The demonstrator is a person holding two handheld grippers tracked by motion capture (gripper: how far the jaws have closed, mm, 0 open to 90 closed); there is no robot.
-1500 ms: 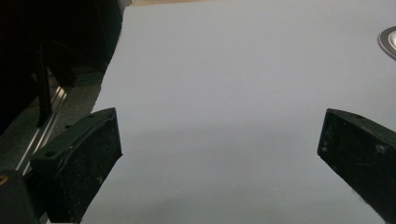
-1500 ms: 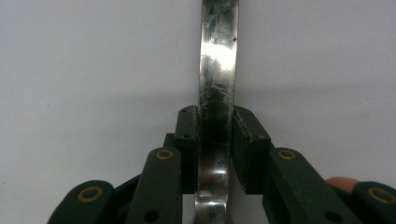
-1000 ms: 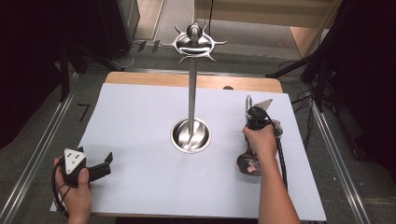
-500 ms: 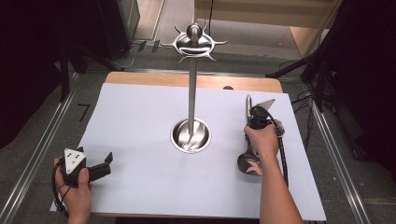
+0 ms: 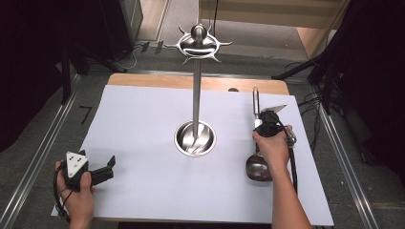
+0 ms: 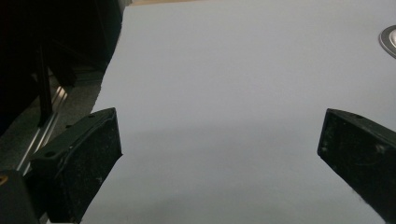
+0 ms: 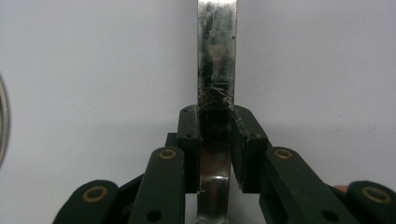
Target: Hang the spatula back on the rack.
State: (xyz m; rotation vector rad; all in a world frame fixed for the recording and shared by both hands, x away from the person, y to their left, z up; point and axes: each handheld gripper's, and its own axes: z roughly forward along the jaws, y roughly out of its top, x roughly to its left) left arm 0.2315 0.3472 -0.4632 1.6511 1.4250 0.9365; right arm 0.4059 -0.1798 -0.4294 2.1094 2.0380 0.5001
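A steel ladle (image 5: 258, 168) lies on the white sheet at the right, its bowl nearest the person and its handle pointing away. My right gripper (image 5: 262, 118) is shut on that handle; in the right gripper view both pads (image 7: 189, 135) press the flat steel handle (image 7: 216, 46), which runs up beyond the right gripper (image 7: 215, 116). A tall steel utensil stand (image 5: 196, 95) with a hooked top and a round dish base (image 5: 184, 139) rises mid-table. My left gripper (image 5: 109, 167) rests at the front left, jaws wide open and nothing between them (image 6: 219, 149).
The white sheet (image 5: 143, 119) covers most of the table, with a wooden strip (image 5: 157, 80) bare at the back. Metal rails (image 5: 36, 157) run along both sides, and dark stands and cables sit on the floor beyond. The stand's base rim (image 6: 389, 39) shows far right in the left gripper view.
The right hand with the ladle has shifted only a touch to the right. The left gripper has kept still.
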